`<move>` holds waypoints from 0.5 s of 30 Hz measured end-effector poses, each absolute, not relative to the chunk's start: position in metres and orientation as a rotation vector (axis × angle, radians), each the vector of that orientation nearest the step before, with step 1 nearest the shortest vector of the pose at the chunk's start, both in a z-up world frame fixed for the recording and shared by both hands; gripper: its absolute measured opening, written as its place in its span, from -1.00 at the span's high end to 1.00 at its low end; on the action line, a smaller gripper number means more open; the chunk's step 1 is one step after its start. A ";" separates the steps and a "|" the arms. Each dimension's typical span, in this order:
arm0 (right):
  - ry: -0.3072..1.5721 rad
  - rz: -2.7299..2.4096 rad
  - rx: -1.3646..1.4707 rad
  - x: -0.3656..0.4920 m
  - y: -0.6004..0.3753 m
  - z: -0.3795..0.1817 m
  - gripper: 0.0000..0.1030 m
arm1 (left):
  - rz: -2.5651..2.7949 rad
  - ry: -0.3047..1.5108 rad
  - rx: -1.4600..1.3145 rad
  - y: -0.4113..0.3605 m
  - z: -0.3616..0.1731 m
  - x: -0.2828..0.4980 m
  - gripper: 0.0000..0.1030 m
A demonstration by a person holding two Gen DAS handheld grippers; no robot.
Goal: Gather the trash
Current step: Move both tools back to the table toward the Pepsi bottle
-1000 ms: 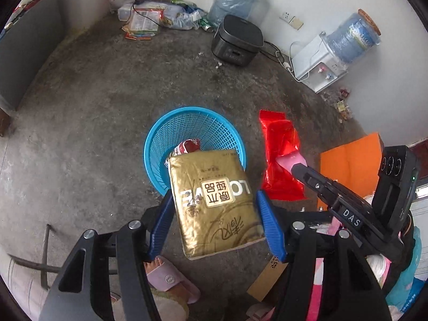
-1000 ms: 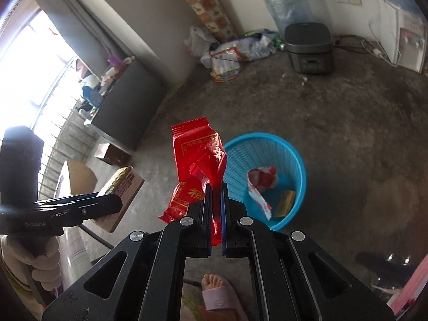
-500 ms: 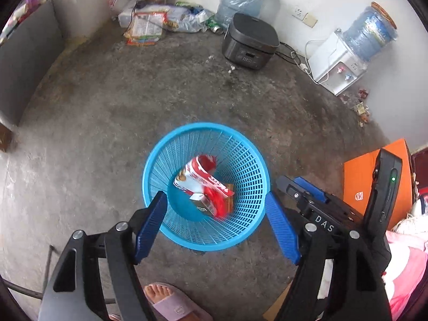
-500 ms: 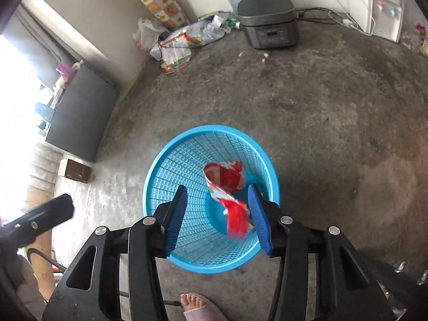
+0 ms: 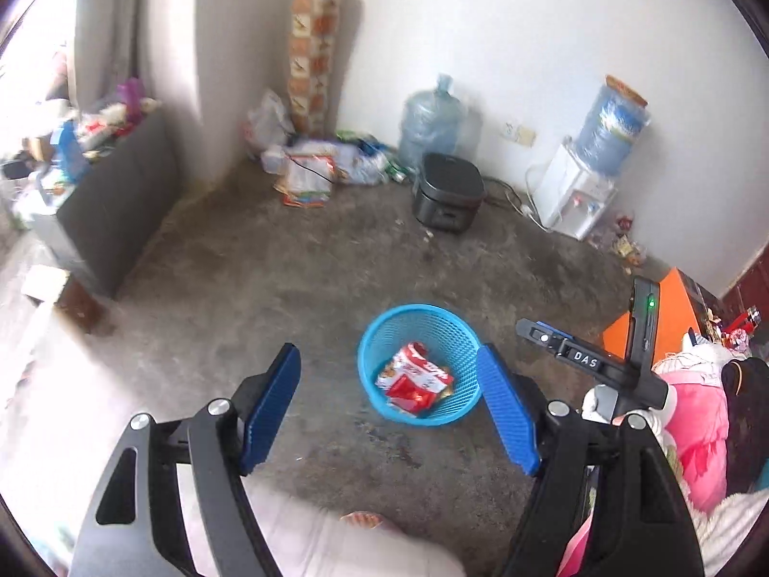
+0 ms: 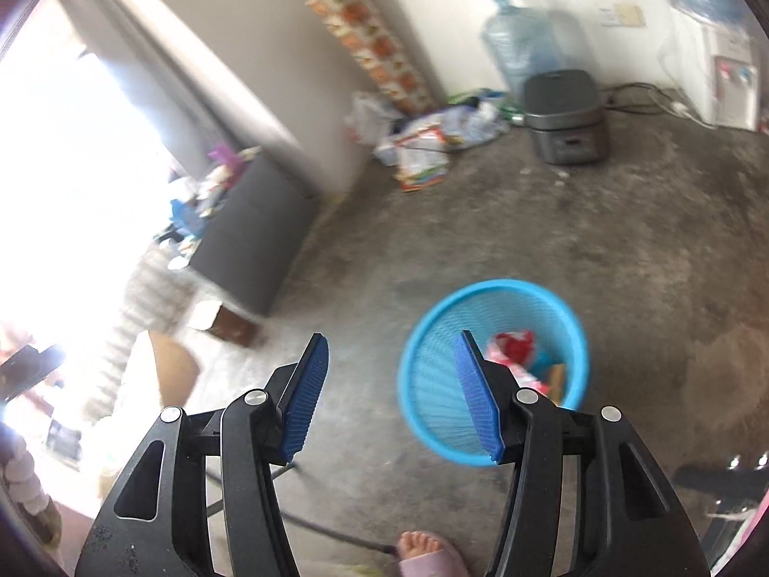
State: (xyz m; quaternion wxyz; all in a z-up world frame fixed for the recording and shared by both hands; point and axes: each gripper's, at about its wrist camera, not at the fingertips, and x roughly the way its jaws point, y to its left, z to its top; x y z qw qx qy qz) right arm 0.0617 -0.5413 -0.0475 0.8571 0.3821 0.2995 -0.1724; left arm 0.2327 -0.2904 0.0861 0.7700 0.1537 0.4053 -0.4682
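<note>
Both claws empty above the floor. Left claw (image 5: pixel 388 401) stands wide, nothing between its ribbed blue pads. Right claw (image 6: pixel 391 392) is opening, gap bare too. Trash (image 5: pixel 414 379) (crinkly red-and-white foil wrappers) lies loose in the bottom of the basket (image 5: pixel 462 336), a round blue plastic mesh tub, open-topped to take drops from above. More litter (image 5: pixel 307 178) is heaped in the far corner, probably next.

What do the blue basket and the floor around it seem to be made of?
The blue basket looks like moulded plastic: its wall is a fine open mesh in one bright, even colour, with a smooth rim. The floor appears to be bare concrete or cement, matt grey, rough and blotchy with darker stains. The wrappers inside the basket look like glossy printed film, though blur leaves that uncertain.
</note>
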 end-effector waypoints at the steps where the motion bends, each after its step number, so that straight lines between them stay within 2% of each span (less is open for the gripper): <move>1: 0.625 -0.312 0.804 0.064 -0.532 -0.042 -0.02 | -0.989 0.863 0.317 -0.267 0.097 0.230 -0.42; 8: 0.692 0.052 0.781 0.081 -0.447 -0.017 -0.02 | -0.741 0.775 0.234 -0.108 0.129 0.190 -0.42; 15: 0.844 0.391 0.756 0.086 -0.346 -0.017 -0.02 | -0.453 0.798 0.164 0.026 0.103 0.140 -0.42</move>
